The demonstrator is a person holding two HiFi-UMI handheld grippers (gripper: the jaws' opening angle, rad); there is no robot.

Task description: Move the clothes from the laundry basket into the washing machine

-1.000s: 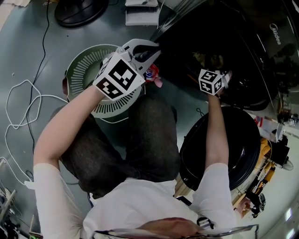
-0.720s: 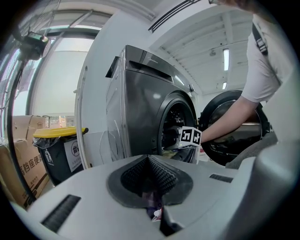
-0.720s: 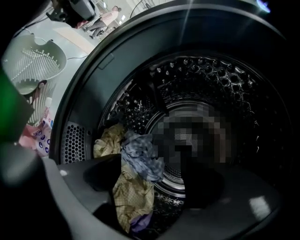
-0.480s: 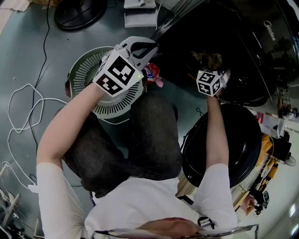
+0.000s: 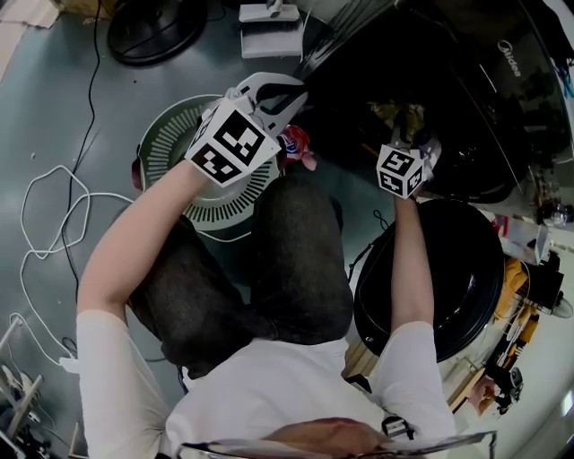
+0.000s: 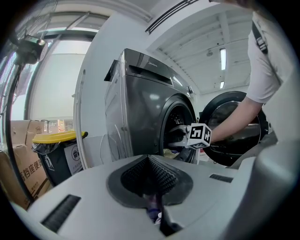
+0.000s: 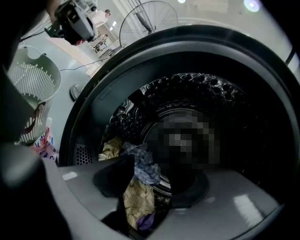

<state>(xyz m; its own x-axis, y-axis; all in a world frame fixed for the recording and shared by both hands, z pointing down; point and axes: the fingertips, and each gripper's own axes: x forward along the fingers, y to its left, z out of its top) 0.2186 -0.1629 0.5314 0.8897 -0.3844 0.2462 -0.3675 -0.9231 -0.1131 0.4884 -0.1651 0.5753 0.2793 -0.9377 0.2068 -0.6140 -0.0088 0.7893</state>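
Note:
My left gripper (image 5: 289, 115) hangs over the rim of the pale slatted laundry basket (image 5: 179, 170), shut on a red, blue and pink garment (image 5: 293, 143). A scrap of that cloth (image 6: 154, 213) shows pinched between its closed jaws. My right gripper (image 5: 424, 143) is at the mouth of the dark washing machine (image 5: 502, 99), whose round door (image 5: 448, 269) stands open. Its jaws have just been closing and still stand apart (image 7: 140, 206). Through the gap I see yellow and blue clothes (image 7: 140, 164) lying in the drum (image 7: 201, 98); no pad visibly presses on them.
White cables (image 5: 54, 206) loop over the floor left of the basket. A black round base (image 5: 157, 22) and a white object (image 5: 269, 27) lie beyond it. A yellow-lidded bin (image 6: 56, 150) and cardboard boxes (image 6: 18, 173) stand left of the machine. The person's knees are below both grippers.
The right gripper has drawn slightly back from the drum mouth and rolled a little. The left gripper with its garment has stayed over the basket rim.

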